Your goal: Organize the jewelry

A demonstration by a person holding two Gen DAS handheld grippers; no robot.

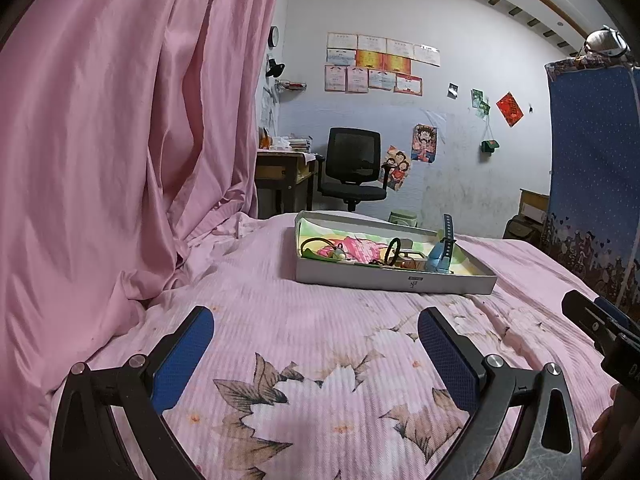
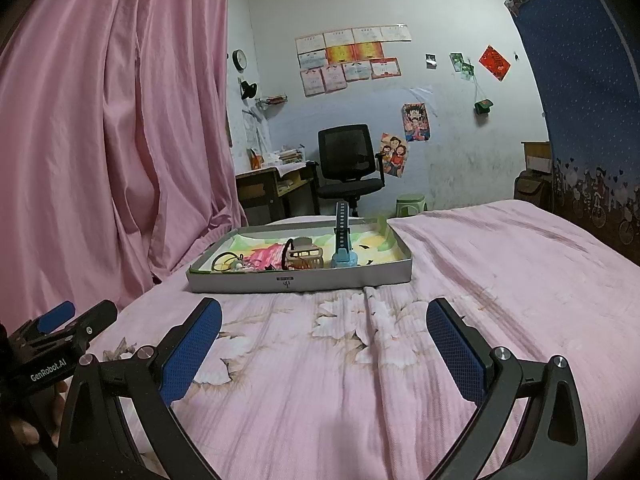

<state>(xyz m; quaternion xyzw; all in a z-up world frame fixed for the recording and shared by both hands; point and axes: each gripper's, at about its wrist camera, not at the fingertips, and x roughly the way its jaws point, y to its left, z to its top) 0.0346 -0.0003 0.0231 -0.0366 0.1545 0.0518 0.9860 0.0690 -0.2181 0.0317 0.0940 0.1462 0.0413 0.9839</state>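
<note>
Hovering low over the bed's pink ribbed bedspread with faded flower print [image 1: 304, 344], left hand-held gripper [image 1: 316, 324] spread wide, blue-padded fingers [image 1: 184, 356] well apart, nothing between them. Right hand-held gripper [image 2: 324, 316] likewise released and empty, blue pads [image 2: 456, 344] splayed over the same bedspread [image 2: 480, 264]. Neither touches the jewelry.

Shallow grey cardboard box tray with colourful paper lining [image 1: 384, 278] sits flat on the bed ahead of both grippers, nearer the far edge of the mattress. Right view shows it [image 2: 300, 280] slightly left of centre; left view, slightly right of centre.

Contents, all inside the tray:
- light blue watch with dark blue strap [image 2: 343, 248], strap standing upright, toward the right side [image 1: 440, 254].
- black loop, hair tie or bangle [image 1: 394, 250], standing on edge near the middle.
- small beige open-sided box [image 2: 306, 256] just beside the loop; details too small to tell.
- dark cord loops with small pale beads [image 2: 230, 262] at the left end.
- pink patch [image 2: 268, 258] in the middle; cannot tell whether it is an item or the lining's print.

Left side of both views filled by a hanging pink curtain [image 1: 120, 140]. Beyond the bed: black mesh office chair [image 2: 348, 160], wooden desk with papers [image 2: 272, 184], certificates taped to the pale wall [image 2: 352, 56], small green plastic stool [image 2: 410, 204]. Blue dotted fabric wardrobe [image 1: 596, 184] at right.

Edge of the other gripper shows in each view's outer corner.
</note>
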